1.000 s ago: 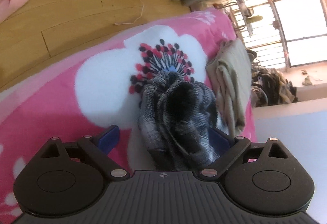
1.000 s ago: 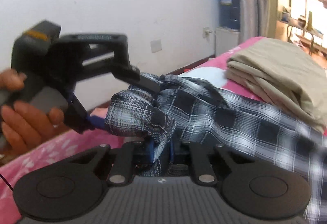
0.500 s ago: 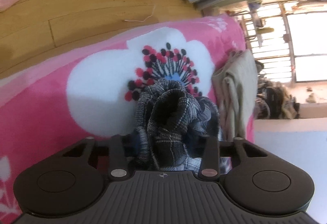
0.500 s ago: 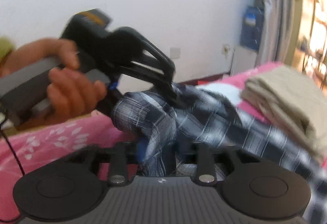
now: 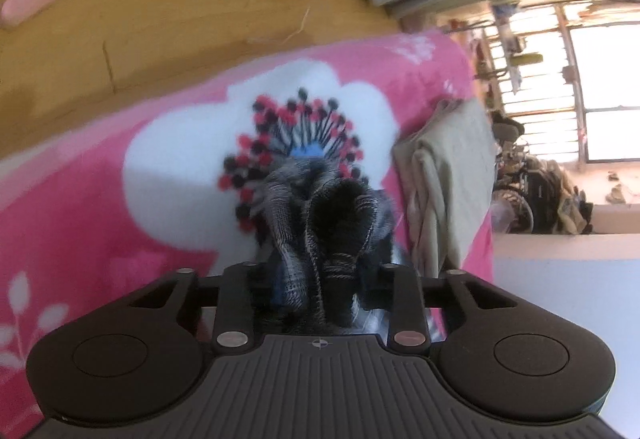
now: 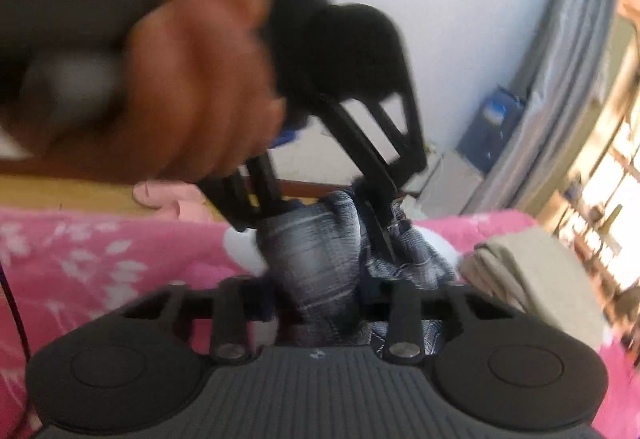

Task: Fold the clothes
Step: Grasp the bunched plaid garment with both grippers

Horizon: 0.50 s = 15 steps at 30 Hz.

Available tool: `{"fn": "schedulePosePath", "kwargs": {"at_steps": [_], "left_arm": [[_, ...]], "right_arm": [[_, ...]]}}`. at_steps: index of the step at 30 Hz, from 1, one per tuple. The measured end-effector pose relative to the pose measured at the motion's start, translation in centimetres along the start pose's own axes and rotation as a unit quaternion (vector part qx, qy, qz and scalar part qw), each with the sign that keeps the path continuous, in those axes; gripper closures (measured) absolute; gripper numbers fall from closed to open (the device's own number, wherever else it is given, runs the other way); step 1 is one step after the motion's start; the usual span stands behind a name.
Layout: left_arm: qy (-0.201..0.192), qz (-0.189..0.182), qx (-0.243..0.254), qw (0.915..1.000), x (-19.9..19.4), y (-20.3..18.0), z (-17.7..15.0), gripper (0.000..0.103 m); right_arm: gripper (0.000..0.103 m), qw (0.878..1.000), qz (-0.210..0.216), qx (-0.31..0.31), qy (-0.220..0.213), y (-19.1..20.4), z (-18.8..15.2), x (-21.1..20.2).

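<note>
While both tools bite the same bunched end of the black-and-white plaid shirt (image 5: 320,223), you have it lifted just over the pink blanket with the big white flower (image 5: 80,207), and it lies straight ahead of each one. Your left gripper (image 5: 320,291) is clenched on a gathered wad of it; your right gripper (image 6: 320,303) is clamped on cloth too, right below the left one, whose fingers (image 6: 376,215) press into the same lump. So neither hand is nearer: both grasp points almost touch. The shirt's long axis can't be read here; its loose part trails to the right, toward the folded beige garment (image 6: 532,279).

Against a second ago, your left tool's jaws have closed on the cloth, and your left hand (image 6: 172,79) has swung in close over the right camera.
</note>
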<state>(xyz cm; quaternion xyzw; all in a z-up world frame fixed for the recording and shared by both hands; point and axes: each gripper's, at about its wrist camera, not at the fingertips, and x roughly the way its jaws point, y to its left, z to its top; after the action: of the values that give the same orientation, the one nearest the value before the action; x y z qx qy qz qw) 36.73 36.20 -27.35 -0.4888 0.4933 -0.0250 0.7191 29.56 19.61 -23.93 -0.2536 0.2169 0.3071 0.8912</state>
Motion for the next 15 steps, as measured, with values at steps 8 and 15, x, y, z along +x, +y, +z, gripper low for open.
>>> {"fn": "schedulePosePath", "kwargs": {"at_steps": [8,15], "left_arm": [[0.030,0.013,-0.016,0.9994,3.0,1.6,0.9,0.036],[0.009,0.007,-0.009,0.9999,1.0,-0.1,0.0,0.078]], "right_arm": [[0.075,0.999,0.004,0.029,0.012,-0.7,0.2,-0.5],[0.077,0.999,0.002,0.049,0.014,-0.9,0.9,-1.5]]}}
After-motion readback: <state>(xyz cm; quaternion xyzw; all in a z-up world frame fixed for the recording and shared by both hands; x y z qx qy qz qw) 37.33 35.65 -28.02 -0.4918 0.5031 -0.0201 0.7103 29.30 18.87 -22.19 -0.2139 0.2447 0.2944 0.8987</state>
